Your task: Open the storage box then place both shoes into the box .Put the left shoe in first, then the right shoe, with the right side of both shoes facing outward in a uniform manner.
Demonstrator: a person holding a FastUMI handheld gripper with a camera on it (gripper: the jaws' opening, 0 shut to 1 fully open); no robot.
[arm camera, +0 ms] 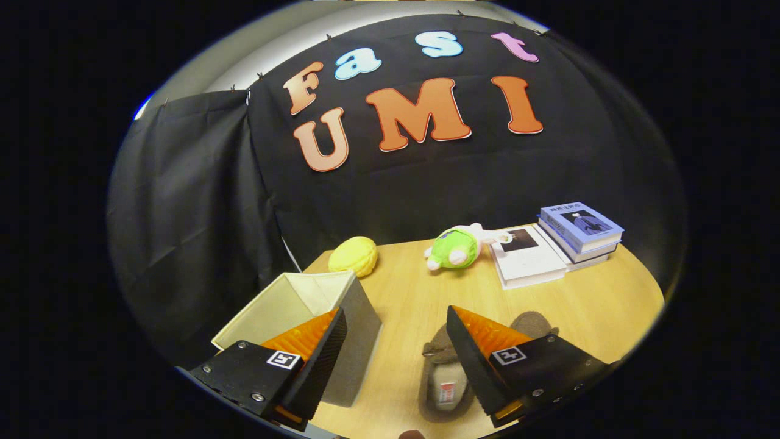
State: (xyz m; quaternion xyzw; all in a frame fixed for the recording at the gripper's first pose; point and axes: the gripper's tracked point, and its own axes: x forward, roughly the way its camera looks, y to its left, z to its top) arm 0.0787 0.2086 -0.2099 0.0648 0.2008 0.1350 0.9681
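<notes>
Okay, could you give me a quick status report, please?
Gripper open, holding nothing. Storage box open, by one finger. Brown slipper on the table between the fingers, partly behind the other. Nothing blocking.

I have the gripper [396,347] held above the near edge of the table [609,305], tilted down toward it. My two fingers [323,360] are spread wide apart, with nothing pressed between them. The left finger hangs by the near left corner, the right one further in along the near edge.
</notes>
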